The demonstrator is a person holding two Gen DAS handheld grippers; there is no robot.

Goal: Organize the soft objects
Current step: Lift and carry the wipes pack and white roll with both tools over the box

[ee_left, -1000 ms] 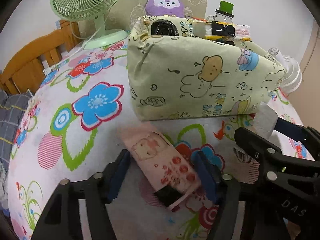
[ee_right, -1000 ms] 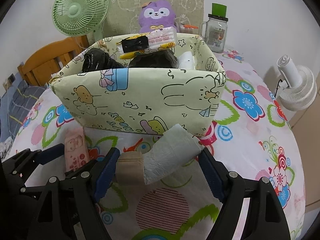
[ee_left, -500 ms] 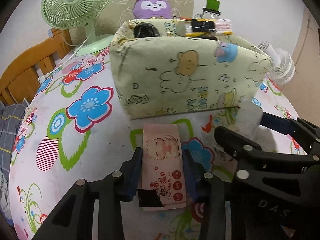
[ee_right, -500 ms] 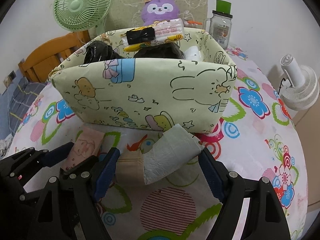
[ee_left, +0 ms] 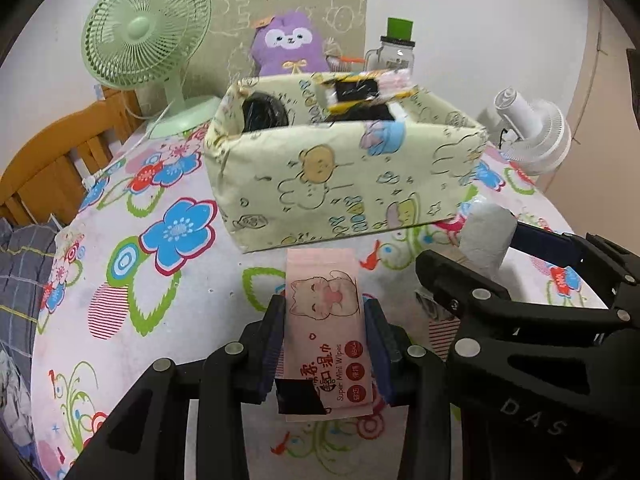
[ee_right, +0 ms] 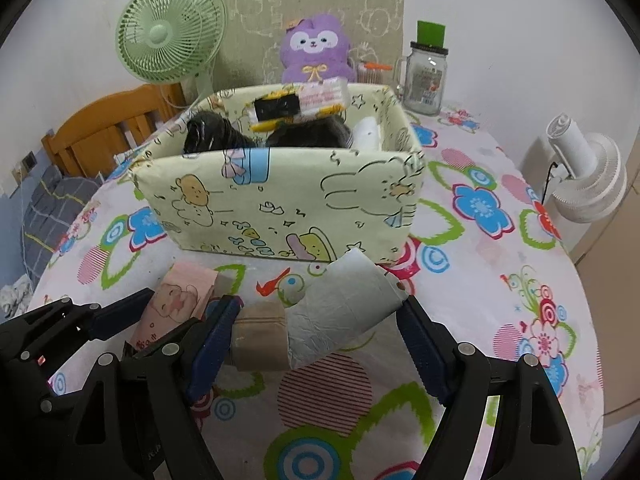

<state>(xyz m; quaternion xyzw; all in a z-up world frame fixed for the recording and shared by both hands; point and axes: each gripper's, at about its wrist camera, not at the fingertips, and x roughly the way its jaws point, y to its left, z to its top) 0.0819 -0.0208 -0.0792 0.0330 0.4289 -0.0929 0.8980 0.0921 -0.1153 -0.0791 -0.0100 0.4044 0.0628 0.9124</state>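
Observation:
My left gripper (ee_left: 325, 340) is shut on a pink pack of wet wipes (ee_left: 326, 328), held a little above the flowered tablecloth in front of the cartoon-print fabric box (ee_left: 340, 184). The pack also shows in the right wrist view (ee_right: 174, 304). My right gripper (ee_right: 318, 334) holds a crinkled white roll with a tan taped end (ee_right: 340, 316) between its blue pads; the roll also shows in the left wrist view (ee_left: 486, 238). The box (ee_right: 280, 200) holds black bundles and a taped pack.
A green desk fan (ee_left: 146, 36), a purple plush (ee_right: 314, 50) and a glass jar with a green lid (ee_right: 426, 80) stand behind the box. A white fan (ee_right: 586, 178) is at the table's right edge. A wooden chair (ee_left: 52, 156) is at left.
My left gripper has closed on the pink wipes pack, straightened it and lifted it. Both grippers have risen a little, showing more of the box's inside. The right gripper still holds the roll.

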